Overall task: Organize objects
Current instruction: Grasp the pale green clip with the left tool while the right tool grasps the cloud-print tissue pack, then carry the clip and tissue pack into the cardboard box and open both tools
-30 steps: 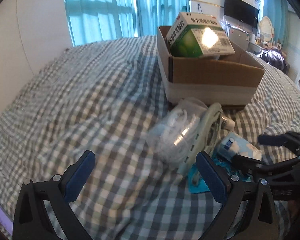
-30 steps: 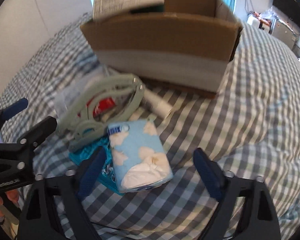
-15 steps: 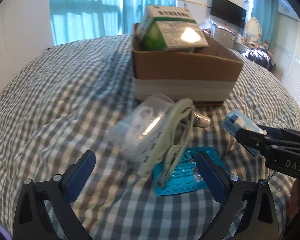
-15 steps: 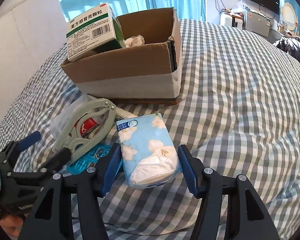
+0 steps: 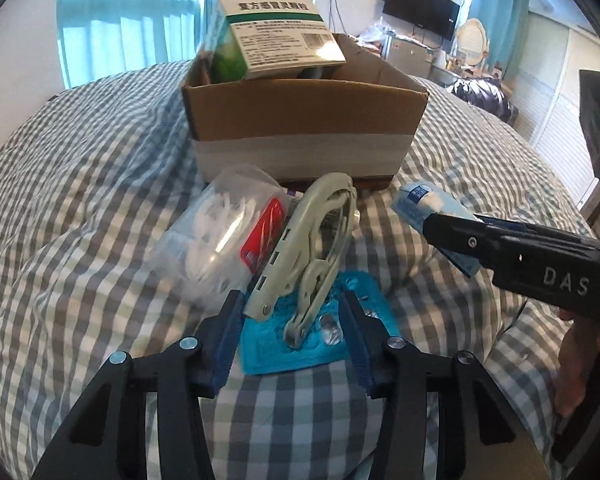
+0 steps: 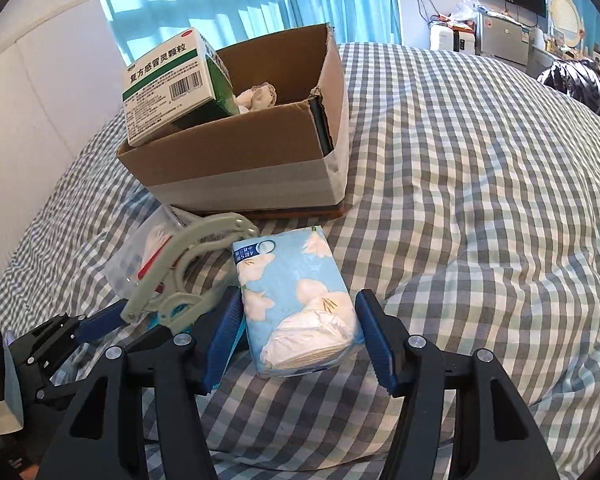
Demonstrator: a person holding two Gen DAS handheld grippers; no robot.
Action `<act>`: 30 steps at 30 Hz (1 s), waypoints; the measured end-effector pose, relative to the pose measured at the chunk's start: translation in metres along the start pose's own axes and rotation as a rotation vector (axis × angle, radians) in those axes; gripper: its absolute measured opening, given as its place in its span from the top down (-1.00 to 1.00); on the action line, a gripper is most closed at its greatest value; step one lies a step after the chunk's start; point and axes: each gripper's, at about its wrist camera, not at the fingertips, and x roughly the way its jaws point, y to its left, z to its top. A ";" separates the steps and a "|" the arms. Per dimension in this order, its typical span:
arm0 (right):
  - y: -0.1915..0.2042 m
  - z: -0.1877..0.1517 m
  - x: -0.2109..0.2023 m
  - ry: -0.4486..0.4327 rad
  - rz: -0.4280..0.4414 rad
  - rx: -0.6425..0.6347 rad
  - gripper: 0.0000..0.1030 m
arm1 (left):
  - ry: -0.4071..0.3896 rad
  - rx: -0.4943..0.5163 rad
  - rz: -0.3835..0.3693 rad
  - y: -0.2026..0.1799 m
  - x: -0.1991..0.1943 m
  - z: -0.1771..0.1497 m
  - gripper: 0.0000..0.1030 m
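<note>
My right gripper (image 6: 300,330) is shut on a blue tissue pack (image 6: 296,300) with white flowers and holds it just above the bed; the pack also shows in the left wrist view (image 5: 428,208). My left gripper (image 5: 290,330) has closed around the handles of a pale green hand tool (image 5: 308,256) that lies on a teal blister pack (image 5: 300,344). A clear bag of white items (image 5: 220,232) lies to the left of the tool. An open cardboard box (image 5: 300,120) holds a green and white medicine box (image 5: 272,36).
Everything lies on a bed with a grey checked cover (image 6: 480,200). The cardboard box (image 6: 252,160) stands behind the loose items. Blue curtains, a TV and furniture are at the back of the room.
My left gripper has moved in and closed around the tool's handles. My right gripper has closed on the tissue pack and lifted it slightly towards the box.
</note>
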 end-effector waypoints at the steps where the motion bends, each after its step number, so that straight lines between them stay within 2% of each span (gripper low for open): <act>1: 0.002 0.002 0.001 0.000 0.001 0.004 -0.13 | 0.001 0.004 0.003 -0.002 0.002 0.002 0.03; 5: -0.002 0.002 0.000 0.001 0.007 0.021 -0.13 | -0.020 0.006 -0.048 -0.006 0.001 0.008 0.03; 8: -0.004 0.001 0.000 0.009 0.005 0.028 -0.13 | -0.027 0.043 -0.050 -0.013 0.002 0.010 0.08; 9: -0.004 0.002 0.002 0.013 0.005 0.030 -0.13 | -0.031 0.056 -0.057 -0.016 0.002 0.010 0.36; 11: -0.004 0.002 0.003 0.019 0.002 0.028 -0.13 | -0.016 0.074 -0.092 -0.020 0.004 0.008 0.68; 16: -0.005 0.002 0.007 0.031 -0.008 0.035 -0.13 | -0.017 0.148 -0.085 -0.034 0.006 0.005 0.70; 23: -0.008 0.001 0.011 0.043 -0.013 0.041 -0.13 | 0.011 0.185 -0.080 -0.047 0.025 0.019 0.66; 26: -0.010 0.001 0.012 0.043 -0.013 0.045 -0.13 | 0.018 0.199 -0.081 -0.050 0.032 0.021 0.77; 30: -0.010 0.002 0.004 0.006 -0.004 0.039 -0.13 | -0.014 0.189 -0.088 -0.049 0.022 0.020 0.80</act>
